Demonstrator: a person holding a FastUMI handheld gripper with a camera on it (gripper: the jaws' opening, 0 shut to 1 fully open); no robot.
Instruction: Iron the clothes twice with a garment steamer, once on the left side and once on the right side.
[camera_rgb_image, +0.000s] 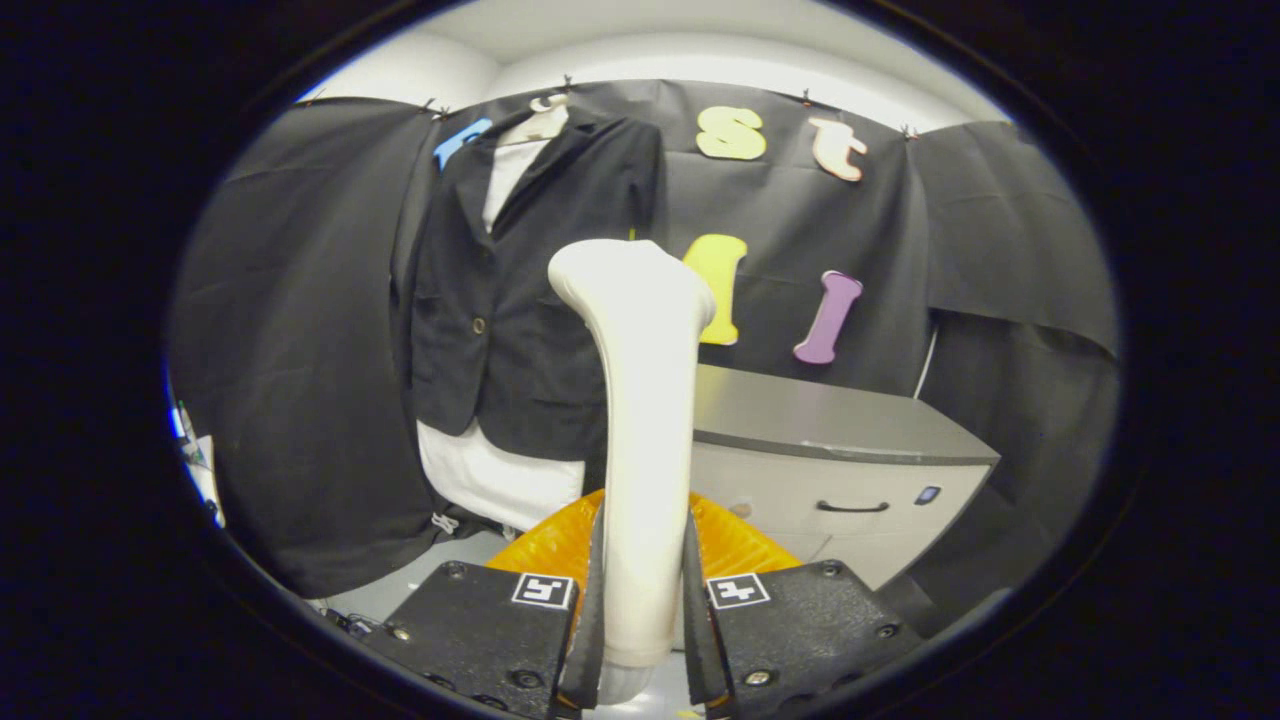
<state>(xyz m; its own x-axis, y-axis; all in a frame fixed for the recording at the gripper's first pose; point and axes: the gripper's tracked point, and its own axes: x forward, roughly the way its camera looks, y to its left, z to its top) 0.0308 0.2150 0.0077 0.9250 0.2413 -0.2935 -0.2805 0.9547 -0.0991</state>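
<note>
The gripper (640, 600) is clenched on the garment steamer (640, 400), both fingers (590, 610) pressing its smooth cream handle low down; the body rises upright between them, its head leaning toward the black jacket (500, 300) hanging on the booth wall beyond, to the left. The plastic looks hard and slippery – likely top-heavy, so a firm hold low on the handle seems wise; the jacket is soft and will give – a grey cabinet (830, 450) stands beside it.
</note>
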